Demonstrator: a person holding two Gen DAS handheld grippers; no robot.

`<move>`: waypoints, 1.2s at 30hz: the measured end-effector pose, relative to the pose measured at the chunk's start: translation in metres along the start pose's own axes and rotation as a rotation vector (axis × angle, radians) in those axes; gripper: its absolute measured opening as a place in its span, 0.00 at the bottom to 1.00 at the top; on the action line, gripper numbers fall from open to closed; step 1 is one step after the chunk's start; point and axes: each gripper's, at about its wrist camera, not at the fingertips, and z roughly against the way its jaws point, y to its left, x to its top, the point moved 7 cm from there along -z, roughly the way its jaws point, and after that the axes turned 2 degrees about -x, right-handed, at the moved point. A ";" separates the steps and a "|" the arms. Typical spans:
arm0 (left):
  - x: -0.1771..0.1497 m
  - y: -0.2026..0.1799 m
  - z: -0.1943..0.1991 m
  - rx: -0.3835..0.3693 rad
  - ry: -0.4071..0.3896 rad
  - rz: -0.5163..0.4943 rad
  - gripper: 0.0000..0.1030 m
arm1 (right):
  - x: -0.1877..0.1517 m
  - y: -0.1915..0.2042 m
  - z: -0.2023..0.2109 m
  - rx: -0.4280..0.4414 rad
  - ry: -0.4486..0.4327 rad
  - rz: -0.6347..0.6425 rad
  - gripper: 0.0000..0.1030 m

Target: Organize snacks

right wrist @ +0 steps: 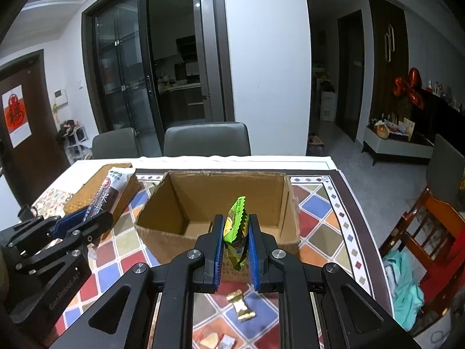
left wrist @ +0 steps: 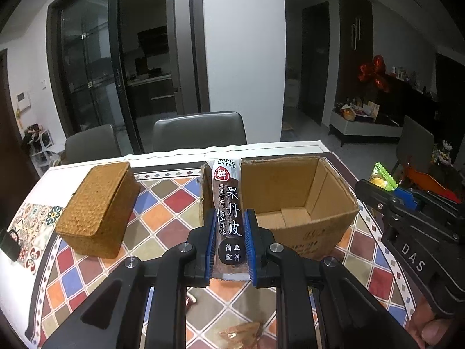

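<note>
I see a long brown hawthorn-roll snack pack (left wrist: 229, 218) with white Chinese lettering standing upright, lifted above the patterned table just left of the open cardboard box (left wrist: 299, 200), whose flaps are up and whose inside looks bare from my views. A green crinkle-edged snack packet (right wrist: 236, 226) with a yellow fruit picture is also upright, in front of the box's near wall. A gold-wrapped candy (right wrist: 241, 305) lies flat on the table nearer me, with a few other small wrapped pieces (right wrist: 216, 340) beside it.

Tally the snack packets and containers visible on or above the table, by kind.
Long brown haw-roll packet, held in left tongs: 1
Green packet, held in right tongs: 1
Gold-wrapped candy: 1
Other small snacks by the near edge: 2
Cardboard box: 1
Woven lidded box: 1
Total: 7
</note>
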 end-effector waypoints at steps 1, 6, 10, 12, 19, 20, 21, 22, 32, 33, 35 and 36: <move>0.002 0.000 -0.003 0.000 0.003 -0.002 0.19 | 0.002 0.000 -0.003 -0.002 -0.003 0.002 0.16; 0.009 0.003 -0.018 0.003 0.010 -0.002 0.19 | 0.011 0.003 -0.017 -0.009 -0.004 0.006 0.16; 0.013 0.007 -0.030 0.007 0.022 0.003 0.19 | 0.019 0.005 -0.027 -0.011 0.000 0.004 0.16; 0.015 0.008 -0.038 0.008 0.029 0.005 0.19 | 0.021 0.005 -0.033 -0.016 0.001 0.006 0.16; 0.020 0.007 -0.061 0.007 0.042 0.003 0.19 | 0.024 0.001 -0.057 -0.054 0.015 0.010 0.16; 0.020 0.007 -0.064 0.011 0.044 0.005 0.19 | 0.025 0.001 -0.060 -0.057 0.018 0.011 0.16; 0.021 0.008 -0.067 0.012 0.048 0.009 0.19 | 0.025 0.000 -0.063 -0.059 0.021 0.013 0.16; 0.021 0.008 -0.070 0.009 0.049 0.012 0.19 | 0.025 0.000 -0.067 -0.065 0.024 0.015 0.16; 0.021 0.010 -0.099 0.014 0.068 0.018 0.19 | 0.024 0.001 -0.094 -0.079 0.051 0.018 0.16; 0.021 0.008 -0.102 0.011 0.071 0.012 0.19 | 0.022 0.000 -0.097 -0.077 0.059 0.015 0.16; 0.021 0.007 -0.105 0.018 0.074 -0.002 0.19 | 0.021 0.000 -0.101 -0.070 0.068 0.014 0.16; 0.021 0.007 -0.106 0.020 0.076 -0.004 0.19 | 0.020 0.001 -0.103 -0.068 0.071 0.014 0.16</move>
